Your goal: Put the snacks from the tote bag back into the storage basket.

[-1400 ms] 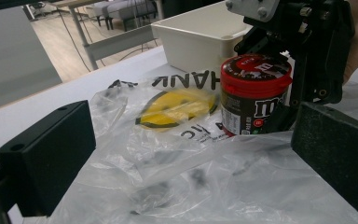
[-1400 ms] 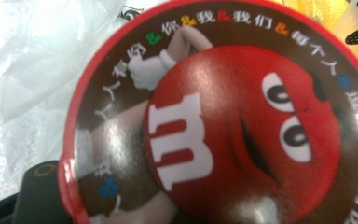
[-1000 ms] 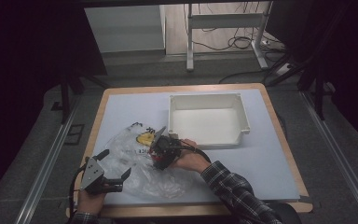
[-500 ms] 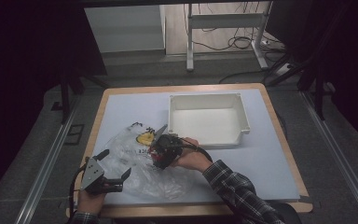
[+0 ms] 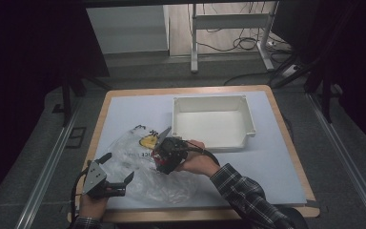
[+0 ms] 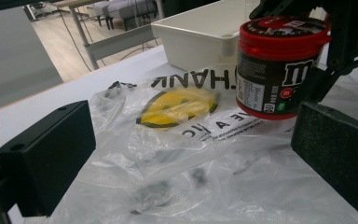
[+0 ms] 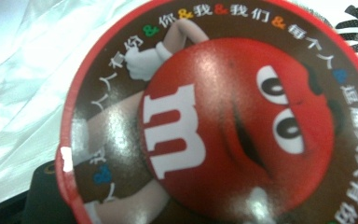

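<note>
A white tray [image 5: 213, 123] sat in the upper-right part of the counter [image 5: 276, 176], w/ a crumpled clear plastic bag [image 5: 138, 167] spread lower left of it; the bag carried a yellow smiley print [image 6: 179, 106] and black lettering. Nothing stood btwn the jar and the tray; the tray's near wall was just beside the right hand in the high view.

The candy jar [image 6: 277, 65], dark body w/ red lid, was at frame centre in the high view, over the bag's upper edge. In the left tool view it stood upright, long axis vertical, lid up, base at or just above the plastic; contact couldn't be told. The right tool view looked straight onto the lid [image 7: 223, 126].

The right tool [image 5: 167, 155] was pinching the jar, jaws pressed on its sides. The left tool [image 5: 119, 172] sat at lower left on the bag's near edge, jaws spread, nothing btwn them.

Vs. 1 s earlier: the right tool and jar sat a touch higher in the frame; the left tool hadn't shifted, bag and tray unchanged.
</note>
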Tool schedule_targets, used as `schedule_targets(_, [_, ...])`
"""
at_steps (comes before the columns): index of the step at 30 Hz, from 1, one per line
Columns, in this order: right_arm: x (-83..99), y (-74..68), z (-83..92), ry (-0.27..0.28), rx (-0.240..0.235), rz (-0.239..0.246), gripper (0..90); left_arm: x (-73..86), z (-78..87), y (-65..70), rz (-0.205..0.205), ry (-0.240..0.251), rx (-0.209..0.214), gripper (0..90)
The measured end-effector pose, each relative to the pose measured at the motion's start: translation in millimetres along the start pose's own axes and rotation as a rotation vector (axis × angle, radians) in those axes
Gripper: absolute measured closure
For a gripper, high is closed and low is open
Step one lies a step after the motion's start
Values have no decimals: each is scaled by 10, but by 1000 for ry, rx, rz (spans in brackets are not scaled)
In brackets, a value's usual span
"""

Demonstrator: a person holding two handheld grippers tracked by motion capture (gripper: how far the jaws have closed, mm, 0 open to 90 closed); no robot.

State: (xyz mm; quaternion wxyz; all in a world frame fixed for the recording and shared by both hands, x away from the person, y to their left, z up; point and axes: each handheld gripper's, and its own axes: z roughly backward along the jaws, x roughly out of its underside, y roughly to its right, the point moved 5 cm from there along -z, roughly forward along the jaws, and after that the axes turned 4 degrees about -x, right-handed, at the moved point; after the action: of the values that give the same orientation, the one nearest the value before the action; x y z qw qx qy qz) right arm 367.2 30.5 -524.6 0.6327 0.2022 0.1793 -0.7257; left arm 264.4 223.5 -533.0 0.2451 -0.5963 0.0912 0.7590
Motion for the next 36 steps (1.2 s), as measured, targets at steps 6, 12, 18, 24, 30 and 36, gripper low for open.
schedule_targets(6, [4,-22,80,7,8,6,257,-1,-2,3,3,2,0,0])
schedule_targets(12, [47,-29,155,11,12,-1,257,-1,-3,6,3,1,1,0])
schedule_targets(18, [92,-28,208,16,14,-7,257,0,-4,6,2,0,0,0])
schedule_targets(24, [132,-18,275,21,21,-14,257,0,-5,6,1,0,0,0])
schedule_targets(30, [170,-6,336,24,30,-14,256,1,-6,8,1,-1,1,0])
schedule_targets(36, [215,18,382,23,34,-15,257,1,-6,9,1,-1,0,0])
